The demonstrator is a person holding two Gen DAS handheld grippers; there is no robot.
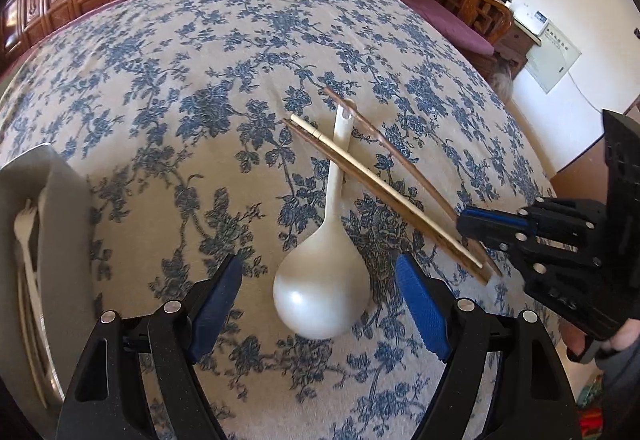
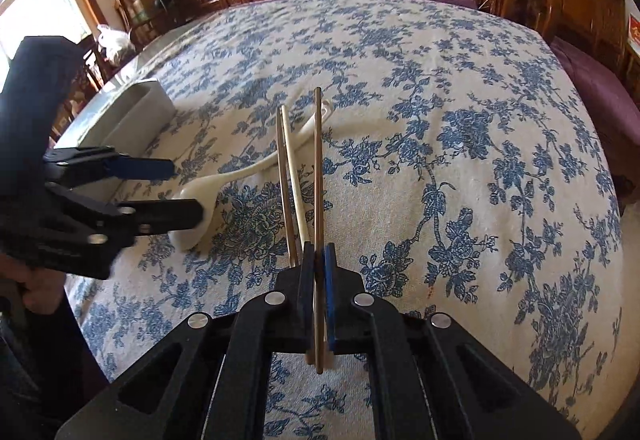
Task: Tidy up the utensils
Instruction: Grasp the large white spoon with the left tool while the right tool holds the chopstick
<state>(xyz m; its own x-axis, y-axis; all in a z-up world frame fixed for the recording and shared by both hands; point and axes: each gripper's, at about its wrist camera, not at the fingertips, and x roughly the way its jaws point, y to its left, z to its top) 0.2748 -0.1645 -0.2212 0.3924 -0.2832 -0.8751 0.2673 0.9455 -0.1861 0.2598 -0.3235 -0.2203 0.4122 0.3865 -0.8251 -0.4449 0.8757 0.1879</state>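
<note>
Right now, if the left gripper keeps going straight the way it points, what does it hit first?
Most likely the round bowl of the white plastic ladle, which lies between the open left gripper fingers; depth is hard to judge.

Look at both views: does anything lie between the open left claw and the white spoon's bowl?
Nothing visible does. The left claw is open around the white spoon's bowl. Two chopsticks lie across the spoon's handle farther up, not over the bowl.

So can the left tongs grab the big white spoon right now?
Probably yes. The left tongs are open around the white spoon's bowl, nothing blocking. Chopsticks cross only its handle, so they might shift.
</note>
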